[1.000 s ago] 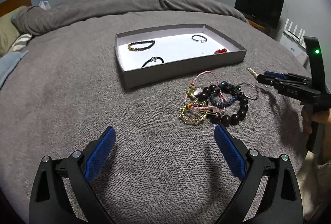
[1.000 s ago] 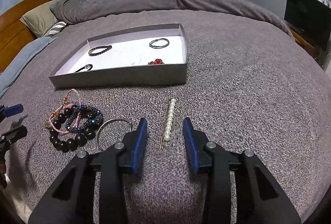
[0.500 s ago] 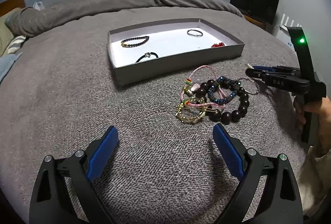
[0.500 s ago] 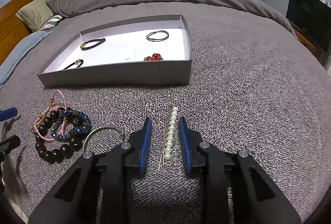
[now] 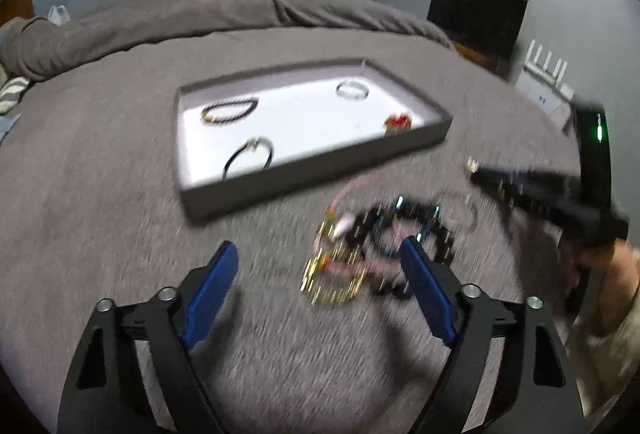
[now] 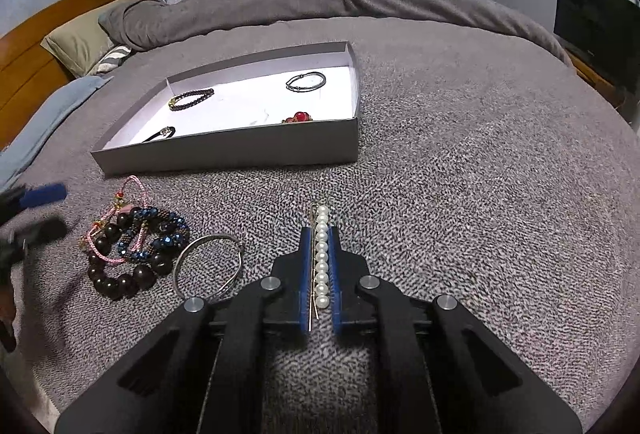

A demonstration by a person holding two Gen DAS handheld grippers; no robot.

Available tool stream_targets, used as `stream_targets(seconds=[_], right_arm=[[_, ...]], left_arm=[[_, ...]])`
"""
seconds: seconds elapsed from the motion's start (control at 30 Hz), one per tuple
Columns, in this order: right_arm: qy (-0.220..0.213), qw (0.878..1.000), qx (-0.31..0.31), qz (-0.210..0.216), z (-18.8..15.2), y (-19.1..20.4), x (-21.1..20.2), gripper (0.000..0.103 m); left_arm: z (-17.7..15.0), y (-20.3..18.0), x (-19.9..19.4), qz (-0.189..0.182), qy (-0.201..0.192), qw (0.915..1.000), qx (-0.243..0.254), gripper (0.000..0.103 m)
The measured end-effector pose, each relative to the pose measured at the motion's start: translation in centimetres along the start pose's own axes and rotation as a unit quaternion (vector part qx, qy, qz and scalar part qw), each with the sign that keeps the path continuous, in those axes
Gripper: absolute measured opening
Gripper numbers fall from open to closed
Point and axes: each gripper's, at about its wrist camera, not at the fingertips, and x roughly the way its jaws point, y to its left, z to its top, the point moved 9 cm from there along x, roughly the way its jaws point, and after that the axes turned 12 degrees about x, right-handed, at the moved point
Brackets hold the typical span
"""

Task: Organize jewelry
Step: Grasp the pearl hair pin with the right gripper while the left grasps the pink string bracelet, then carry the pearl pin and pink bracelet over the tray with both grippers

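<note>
A pearl hair clip [image 6: 321, 254] lies on the grey bedspread, and my right gripper [image 6: 320, 234] is shut on it with both blue pads against its sides. A pile of bracelets [image 6: 136, 246] and a silver bangle [image 6: 209, 266] lie to its left. The grey tray [image 6: 240, 153] with a white floor holds a dark bead bracelet [image 6: 191, 98], a silver ring bracelet [image 6: 306, 81], a red piece [image 6: 298, 117] and a black cord [image 6: 160, 133]. My left gripper [image 5: 316, 254] is open, low over the pile [image 5: 376, 246], which is blurred in its view. The tray [image 5: 320, 165] lies beyond.
The right gripper [image 5: 532, 185] shows at the right of the left wrist view, with a hand behind it. A rolled grey duvet [image 6: 320, 1] and pillows [image 6: 80, 41] lie at the bed's far end. A dark screen [image 6: 596, 25] stands at the right.
My right gripper has closed step by step around the pearl hair clip. My left gripper has moved forward and right toward the bracelet pile; its view is now motion-blurred.
</note>
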Motion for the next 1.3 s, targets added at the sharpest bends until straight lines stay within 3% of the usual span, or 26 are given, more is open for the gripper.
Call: stream_targets(seconds=[0.07, 0.13, 0.27, 0.37, 0.4, 0.43, 0.77, 1.3], right_arm=[[0.0, 1.0, 0.001, 0.003, -0.1, 0.0, -0.2, 0.008], [-0.001, 1.0, 0.0, 0.005, 0.0, 0.0, -0.4, 0.008], [-0.005, 1.0, 0.003, 0.009, 0.2, -0.2, -0.8, 0.008], [-0.008, 1.0, 0.005, 0.012, 0.3, -0.3, -1.0, 0.008], [-0.009, 1.0, 0.006, 0.013, 0.4, -0.4, -1.0, 0.008], [-0.01, 1.0, 0.007, 0.014, 0.5, -0.4, -1.1, 0.008], [-0.018, 1.0, 0.005, 0.022, 0.7, 0.0, -1.9, 0.008], [-0.052, 0.998, -0.008, 0.035, 2.0, 1.5, -5.5, 0.008]], left_arm=[[1.3, -0.4, 1.1, -0.018, 0.002, 0.9998, 0.002, 0.069], [1.9, -0.8, 2.5, -0.027, 0.015, 0.9995, 0.009, 0.051], [1.9, -0.9, 4.6, -0.011, 0.037, 0.9986, 0.036, 0.039], [1.2, -0.6, 5.9, -0.007, 0.055, 0.9977, 0.04, 0.024], [1.1, -0.5, 5.9, -0.009, 0.055, 0.9977, 0.038, 0.011], [1.1, -0.5, 5.8, -0.014, 0.052, 0.9979, 0.036, 0.007], [3.2, -2.1, 0.7, -0.022, -0.009, 0.9979, 0.059, 0.006], [5.5, -1.3, -5.3, -0.001, -0.066, 0.9963, 0.056, 0.006]])
